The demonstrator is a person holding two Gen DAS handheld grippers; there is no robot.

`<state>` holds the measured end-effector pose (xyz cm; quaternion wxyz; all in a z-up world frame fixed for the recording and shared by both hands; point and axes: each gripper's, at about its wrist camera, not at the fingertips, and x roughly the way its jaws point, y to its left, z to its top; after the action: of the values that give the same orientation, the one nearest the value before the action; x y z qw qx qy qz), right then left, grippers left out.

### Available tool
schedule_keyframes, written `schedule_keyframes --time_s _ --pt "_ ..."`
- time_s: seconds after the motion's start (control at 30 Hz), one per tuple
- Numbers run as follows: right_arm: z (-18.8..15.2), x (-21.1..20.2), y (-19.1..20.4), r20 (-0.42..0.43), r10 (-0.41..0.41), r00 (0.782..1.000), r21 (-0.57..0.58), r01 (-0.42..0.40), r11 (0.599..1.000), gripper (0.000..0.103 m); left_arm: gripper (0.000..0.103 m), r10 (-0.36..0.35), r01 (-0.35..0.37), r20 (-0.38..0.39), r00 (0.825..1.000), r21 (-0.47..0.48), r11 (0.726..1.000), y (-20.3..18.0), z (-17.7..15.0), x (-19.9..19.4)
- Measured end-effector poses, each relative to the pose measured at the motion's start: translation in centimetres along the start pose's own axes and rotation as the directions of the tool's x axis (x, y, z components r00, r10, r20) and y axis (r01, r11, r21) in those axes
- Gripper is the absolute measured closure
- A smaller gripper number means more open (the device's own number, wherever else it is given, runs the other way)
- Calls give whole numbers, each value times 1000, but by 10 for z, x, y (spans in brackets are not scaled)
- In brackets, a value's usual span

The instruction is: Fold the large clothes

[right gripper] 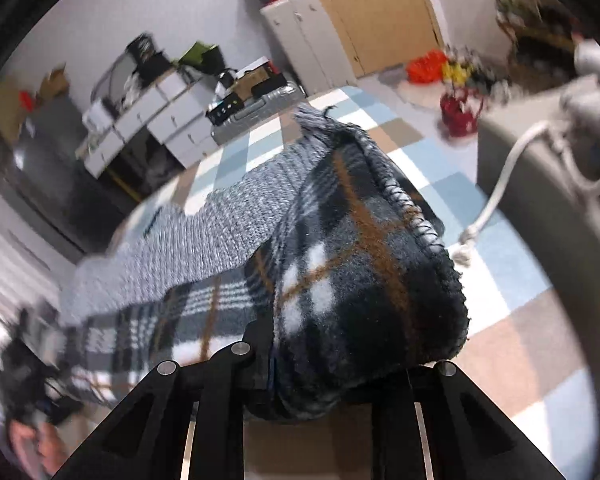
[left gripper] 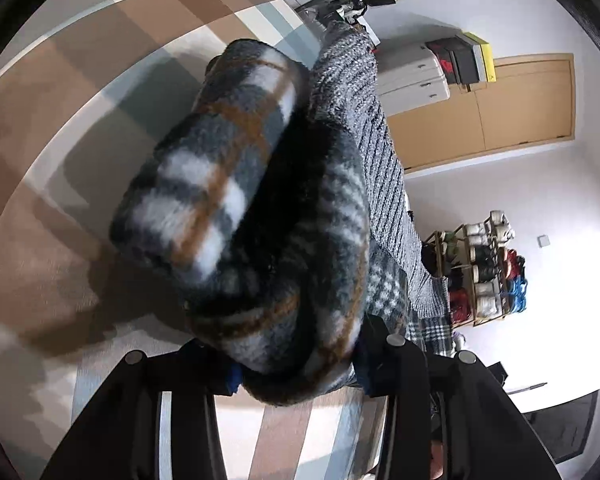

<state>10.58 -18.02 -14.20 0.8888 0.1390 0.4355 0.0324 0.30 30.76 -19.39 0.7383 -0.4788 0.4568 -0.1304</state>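
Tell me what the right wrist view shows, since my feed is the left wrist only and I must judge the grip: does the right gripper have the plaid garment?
Observer: Yes, the right gripper has a bunched fold of the plaid garment between its fingers.
Operator: Which edge?
Observer: A stitched hem runs over that bunch.
Operator: Anything near it?
Observer: A person's grey sleeve with a white cord sits right of the bunch.

bunched plaid garment fills space ahead; checkered floor left open; grey seat, perhaps, crowds right.
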Motion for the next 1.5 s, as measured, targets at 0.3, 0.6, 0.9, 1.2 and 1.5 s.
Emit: schedule_keyframes --time_s 0.3,0.6,0.9,1.2,1.5 --pt "-45 -43 -12 -74 56 996 12 -56 998 84 68 40 -40 -4 999 37 999 3 -34 -38" --pt "-74 -49 -29 -127 204 971 180 -179 967 79 62 93 -92 -66 993 24 995 19 -33 -55" --pt "-75 -32 -51 -120 304 945 347 -247 905 63 56 219 -211 -40 975 147 966 -3 -36 -60" --pt "-80 -28 -54 -138 316 939 348 -253 903 56 53 386 -383 34 922 236 893 -1 -59 -78" --pt "-82 -29 -42 -154 307 939 294 -254 922 56 26 324 -299 36 945 494 817 -72 -86 -36"
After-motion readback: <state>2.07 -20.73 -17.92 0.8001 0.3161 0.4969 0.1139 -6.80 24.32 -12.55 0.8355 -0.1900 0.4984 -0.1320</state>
